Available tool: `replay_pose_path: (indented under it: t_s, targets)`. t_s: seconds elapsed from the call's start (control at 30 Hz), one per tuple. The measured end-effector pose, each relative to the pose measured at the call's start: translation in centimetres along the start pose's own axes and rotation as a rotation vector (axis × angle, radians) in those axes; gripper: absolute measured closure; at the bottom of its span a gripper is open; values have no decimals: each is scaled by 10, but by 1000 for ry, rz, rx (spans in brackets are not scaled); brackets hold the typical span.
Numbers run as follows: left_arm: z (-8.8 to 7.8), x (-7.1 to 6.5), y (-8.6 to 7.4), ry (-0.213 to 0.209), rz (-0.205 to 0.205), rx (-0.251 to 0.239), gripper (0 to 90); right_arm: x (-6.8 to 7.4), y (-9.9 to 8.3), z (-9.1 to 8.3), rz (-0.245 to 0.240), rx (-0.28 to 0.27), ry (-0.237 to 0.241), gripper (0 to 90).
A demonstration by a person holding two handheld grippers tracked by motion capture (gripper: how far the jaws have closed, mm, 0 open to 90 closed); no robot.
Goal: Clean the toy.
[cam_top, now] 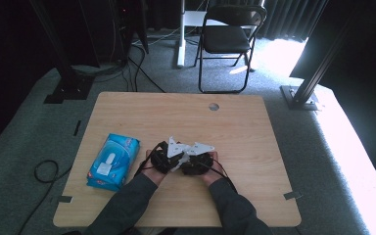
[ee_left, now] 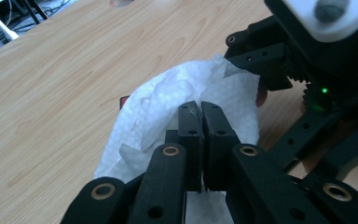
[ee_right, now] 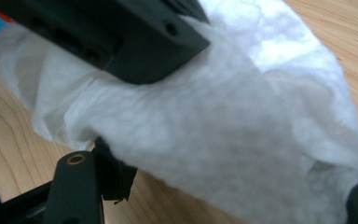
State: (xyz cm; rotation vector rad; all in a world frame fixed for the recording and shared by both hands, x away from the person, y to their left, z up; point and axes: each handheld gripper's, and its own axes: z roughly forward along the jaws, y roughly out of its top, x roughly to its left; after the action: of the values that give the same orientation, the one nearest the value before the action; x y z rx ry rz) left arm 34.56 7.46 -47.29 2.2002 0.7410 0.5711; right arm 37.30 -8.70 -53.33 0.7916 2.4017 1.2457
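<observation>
embossed paper wipe (ee_left: 168, 100), matt wood table (cam_top: 235, 127)

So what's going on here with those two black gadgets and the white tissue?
A person sits at a wooden table with a hand-held gripper in each hand, working a white wet wipe between them. The left gripper has its jaws pinched shut on the wipe. The right gripper sits close beside it, with the wipe draped over its jaws; whether it grips isn't clear. A blue wipes pack lies to the left.
</observation>
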Motion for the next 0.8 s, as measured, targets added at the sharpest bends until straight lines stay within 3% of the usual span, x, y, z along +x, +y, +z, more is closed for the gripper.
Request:
replay_pose_path:
  t_s: [0.43,0.8]
  targets:
    - [2,12,0,31,-23,7,877,2,1,-2,-6,-10,11,341]
    - [5,29,-7,73,-83,30,878,6,2,-2,-22,-19,34,341]
